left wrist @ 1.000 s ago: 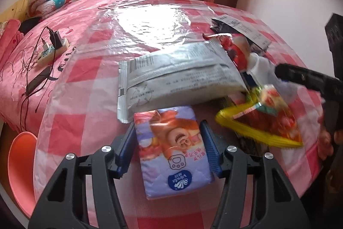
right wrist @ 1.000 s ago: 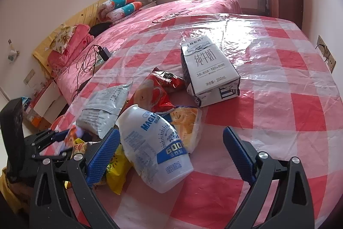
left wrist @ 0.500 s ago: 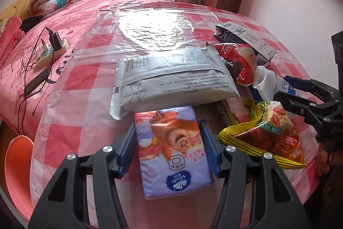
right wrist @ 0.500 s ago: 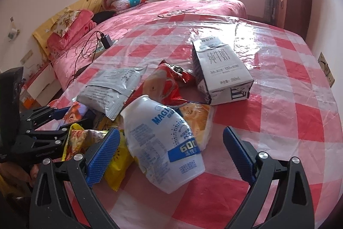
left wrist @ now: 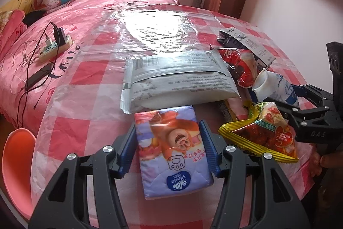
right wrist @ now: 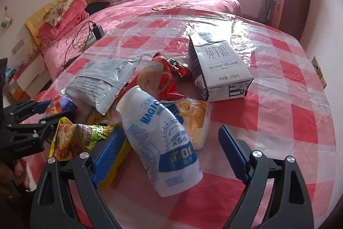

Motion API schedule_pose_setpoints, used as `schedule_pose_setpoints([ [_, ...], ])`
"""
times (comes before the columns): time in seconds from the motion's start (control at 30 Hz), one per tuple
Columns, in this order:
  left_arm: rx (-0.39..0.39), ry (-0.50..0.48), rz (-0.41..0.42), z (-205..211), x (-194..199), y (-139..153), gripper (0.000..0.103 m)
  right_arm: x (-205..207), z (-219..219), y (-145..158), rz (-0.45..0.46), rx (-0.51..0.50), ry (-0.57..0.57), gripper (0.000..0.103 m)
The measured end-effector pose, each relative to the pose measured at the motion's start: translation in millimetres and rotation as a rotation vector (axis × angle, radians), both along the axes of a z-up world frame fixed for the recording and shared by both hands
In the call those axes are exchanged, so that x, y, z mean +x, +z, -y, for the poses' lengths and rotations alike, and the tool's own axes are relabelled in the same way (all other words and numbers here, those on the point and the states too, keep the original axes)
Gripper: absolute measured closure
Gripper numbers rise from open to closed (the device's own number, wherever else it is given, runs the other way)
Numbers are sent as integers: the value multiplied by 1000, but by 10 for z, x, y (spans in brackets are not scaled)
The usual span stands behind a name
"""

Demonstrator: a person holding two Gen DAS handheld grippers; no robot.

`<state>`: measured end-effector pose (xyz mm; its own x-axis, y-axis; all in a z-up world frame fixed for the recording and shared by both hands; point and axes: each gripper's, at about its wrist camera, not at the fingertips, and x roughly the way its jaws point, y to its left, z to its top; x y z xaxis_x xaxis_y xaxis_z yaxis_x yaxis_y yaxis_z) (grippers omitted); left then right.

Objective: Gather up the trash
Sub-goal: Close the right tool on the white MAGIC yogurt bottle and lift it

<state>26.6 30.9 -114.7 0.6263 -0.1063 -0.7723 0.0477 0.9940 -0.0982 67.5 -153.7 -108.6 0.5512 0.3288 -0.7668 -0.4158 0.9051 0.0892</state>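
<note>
Left gripper (left wrist: 169, 148) clenched on tissue pack (left wrist: 172, 149) at near bench (left wrist: 64, 100) edge. Right gripper (right wrist: 171, 149) closing around white bottle (right wrist: 159, 138), far finger clear of it, near contact hidden. Yellow wrapper (right wrist: 72, 141) partly hidden beneath.

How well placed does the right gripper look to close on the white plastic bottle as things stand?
Probably well. The white plastic bottle lies between the jaws of the right gripper, which are closing; nothing blocks the far side. The near pad sits against the yellow snack wrapper, which could get pinched along with it.
</note>
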Motion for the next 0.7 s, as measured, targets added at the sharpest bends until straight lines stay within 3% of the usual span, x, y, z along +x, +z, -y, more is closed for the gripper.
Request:
schedule_pose_setpoints([
  [0.23,-24,1,8,-60,-44,14,46,19,-9,-22,-2,-14,-4,14],
  [0.4,-46,-2,7,-111,-68,2,46,24,-8,-24,3,-24,-14,39],
  [0.47,-55,-6,9,-137,-86,1,46,18,18,-12,12,-19,-28,45],
  [0.7,-95,-11,9,-255,-123,-22,46,-10,121,41,34,22,-63,45],
])
